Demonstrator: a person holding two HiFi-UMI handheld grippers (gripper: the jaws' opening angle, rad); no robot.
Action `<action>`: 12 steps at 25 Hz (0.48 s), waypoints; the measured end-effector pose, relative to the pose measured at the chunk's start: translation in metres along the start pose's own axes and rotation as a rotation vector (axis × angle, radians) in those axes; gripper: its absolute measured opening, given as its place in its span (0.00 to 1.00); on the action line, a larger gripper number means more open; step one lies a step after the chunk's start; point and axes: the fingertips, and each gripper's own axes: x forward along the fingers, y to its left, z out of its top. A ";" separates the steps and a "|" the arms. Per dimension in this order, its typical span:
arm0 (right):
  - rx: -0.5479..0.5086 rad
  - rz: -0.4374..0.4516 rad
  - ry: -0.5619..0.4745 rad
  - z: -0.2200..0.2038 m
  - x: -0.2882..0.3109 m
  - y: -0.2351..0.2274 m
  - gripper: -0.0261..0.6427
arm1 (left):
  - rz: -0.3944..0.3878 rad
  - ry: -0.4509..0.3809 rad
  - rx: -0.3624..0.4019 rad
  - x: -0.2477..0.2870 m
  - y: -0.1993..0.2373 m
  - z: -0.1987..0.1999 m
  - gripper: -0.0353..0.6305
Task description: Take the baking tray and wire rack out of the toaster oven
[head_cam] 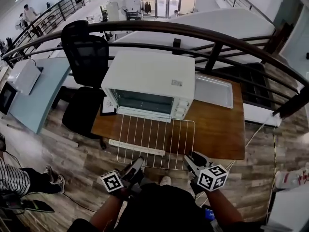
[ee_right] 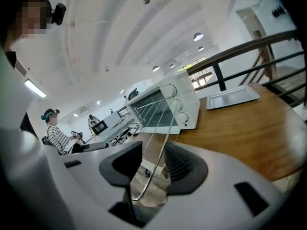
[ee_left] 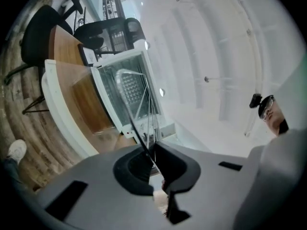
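A white toaster oven [head_cam: 149, 83] stands on the wooden table [head_cam: 217, 129] with its front facing me. The wire rack [head_cam: 154, 139] hangs out from the oven front, past the table's near edge. My left gripper [head_cam: 136, 168] is shut on the rack's near left corner, and its jaws [ee_left: 152, 159] pinch a thin wire. My right gripper [head_cam: 193, 162] holds the near right corner, where the rack's curved wire [ee_right: 151, 114] crosses between the pads [ee_right: 151, 166]. The silver baking tray [head_cam: 212, 92] lies flat on the table to the right of the oven [ee_right: 184, 99].
A black office chair [head_cam: 87, 52] stands left of the table. A dark curved railing [head_cam: 212, 37] runs behind it. A pale blue desk [head_cam: 43, 91] is at the far left, with a person in a striped top [head_cam: 9, 178] near it. Wooden floor lies below.
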 end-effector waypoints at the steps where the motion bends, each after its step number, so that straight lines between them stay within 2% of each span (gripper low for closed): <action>1: -0.003 -0.018 -0.008 -0.002 -0.008 -0.006 0.26 | 0.026 0.031 0.030 0.005 0.003 -0.009 0.07; 4: -0.006 -0.076 -0.029 -0.009 -0.031 -0.022 0.26 | 0.046 0.103 0.098 0.022 0.006 -0.029 0.07; 12: 0.071 -0.226 -0.068 -0.026 -0.071 -0.058 0.27 | 0.021 0.289 0.159 0.062 -0.009 -0.063 0.07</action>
